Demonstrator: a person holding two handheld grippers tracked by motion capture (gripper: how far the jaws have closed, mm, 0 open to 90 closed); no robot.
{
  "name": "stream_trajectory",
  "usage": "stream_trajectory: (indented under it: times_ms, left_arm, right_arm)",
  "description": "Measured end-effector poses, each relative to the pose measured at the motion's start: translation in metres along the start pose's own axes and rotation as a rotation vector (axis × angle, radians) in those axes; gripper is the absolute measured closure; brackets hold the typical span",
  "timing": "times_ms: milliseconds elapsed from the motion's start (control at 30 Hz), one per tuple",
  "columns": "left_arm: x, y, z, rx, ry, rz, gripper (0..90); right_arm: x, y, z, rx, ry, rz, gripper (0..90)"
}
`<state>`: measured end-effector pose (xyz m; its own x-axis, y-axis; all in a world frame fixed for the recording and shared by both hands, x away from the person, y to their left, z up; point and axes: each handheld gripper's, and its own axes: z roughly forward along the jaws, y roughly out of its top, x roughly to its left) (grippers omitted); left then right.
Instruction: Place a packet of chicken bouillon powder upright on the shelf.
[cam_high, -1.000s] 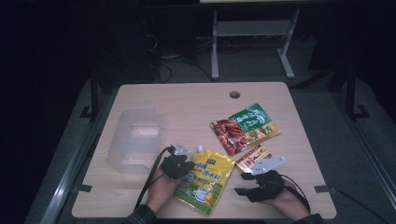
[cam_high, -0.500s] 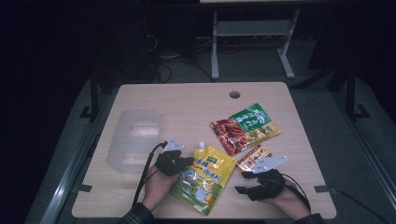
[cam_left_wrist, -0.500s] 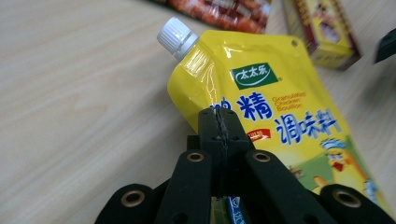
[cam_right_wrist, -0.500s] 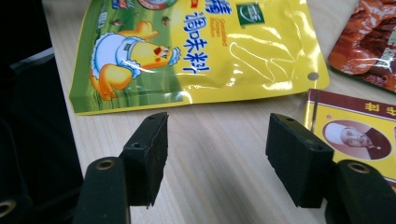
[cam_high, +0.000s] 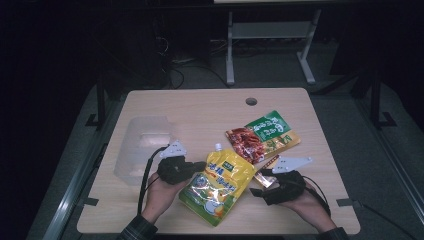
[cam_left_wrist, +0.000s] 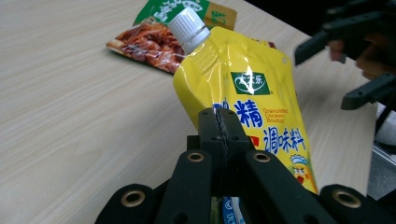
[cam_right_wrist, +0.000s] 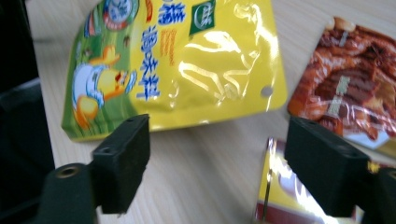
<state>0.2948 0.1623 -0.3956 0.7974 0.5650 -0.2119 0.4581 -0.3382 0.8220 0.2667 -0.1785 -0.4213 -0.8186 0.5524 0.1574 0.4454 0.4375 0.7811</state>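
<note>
Two grippers worked the table: the left gripper pinched the yellow spouted seasoning pouch by its edge, best lifted slowly, while the right gripper stood wide open, empty, beside it.

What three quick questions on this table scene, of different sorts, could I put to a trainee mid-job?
1. True or false: the left gripper has its jaws shut on the yellow pouch.
2. What colour is the pouch's cap?
3. The right gripper stands: A) shut on the red packet, B) open above the table, C) inside the clear plastic box.

Key: 1 true; 2 white; 3 B, open, its jaws set wide apart near the pouch's edge, the red and green packet beyond it.
</note>
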Motion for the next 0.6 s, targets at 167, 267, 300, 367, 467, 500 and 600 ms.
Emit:
stream_trajectory:
  times_ms: [167,267,300,367,467,500,600]
  left_arm:
    - [-0.003,0.003,-0.004,-0.016,-0.011,0.008,90.0]
    - [-0.004,0.004,-0.004,-0.019,-0.019,0.01,90.0]
    - [-0.004,0.004,-0.004,-0.022,-0.022,0.012,90.0]
    - [-0.004,0.004,-0.005,-0.024,-0.026,0.011,90.0]
    - [-0.004,0.004,-0.005,-0.028,-0.026,0.01,90.0]
    - [-0.004,0.004,-0.005,-0.029,-0.027,0.009,90.0]
    - [-0.004,0.004,-0.006,-0.04,-0.025,0.007,90.0]
  right_arm:
    - [-0.013,0.013,0.011,-0.031,0.058,0.015,16.2]
    - [-0.015,0.018,0.015,-0.04,0.082,0.025,16.0]
    - [-0.016,0.02,0.017,-0.048,0.089,0.028,16.0]
    - [-0.018,0.023,0.022,-0.046,0.114,0.04,16.0]
    - [-0.019,0.024,0.031,-0.032,0.154,0.056,21.3]
    - [-0.02,0.024,0.034,-0.035,0.166,0.055,24.4]
    - [-0.019,0.022,0.04,-0.039,0.211,0.072,36.7]
